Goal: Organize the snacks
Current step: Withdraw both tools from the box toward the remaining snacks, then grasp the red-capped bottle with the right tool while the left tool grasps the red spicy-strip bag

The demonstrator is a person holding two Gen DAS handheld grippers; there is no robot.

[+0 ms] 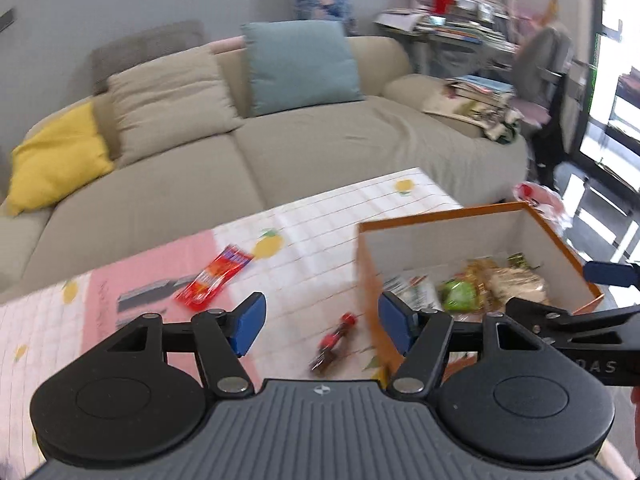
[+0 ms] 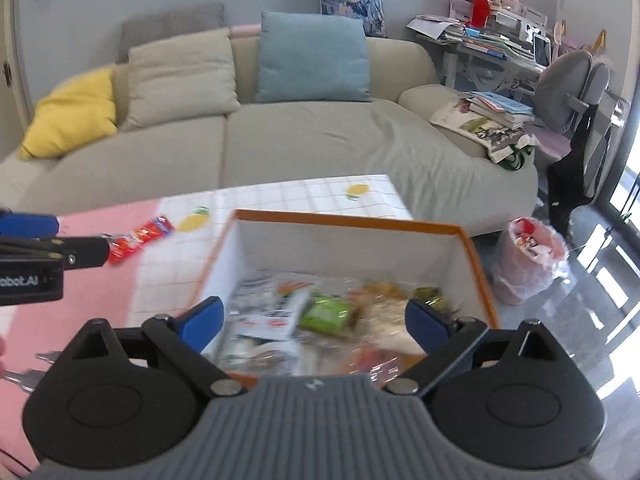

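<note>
An orange box [image 1: 366, 272] with white inner walls stands on the table at the right; it holds several snack packets, among them a green one [image 1: 458, 294]. It also shows in the right wrist view [image 2: 348, 218]. A red snack packet [image 1: 214, 278] and a small dark bottle with a red cap [image 1: 334, 344] lie on the table left of the box. My left gripper [image 1: 320, 326] is open and empty above the bottle. My right gripper [image 2: 314, 322] is open and empty over the box, above the green packet [image 2: 326, 314].
The table [image 1: 320, 224] has a pink and white checked cloth with lemon prints. A beige sofa [image 1: 280, 148] with cushions stands behind it. A pink-bagged waste bin [image 2: 530, 258] stands on the floor at the right. A cluttered desk and chair are at the far right.
</note>
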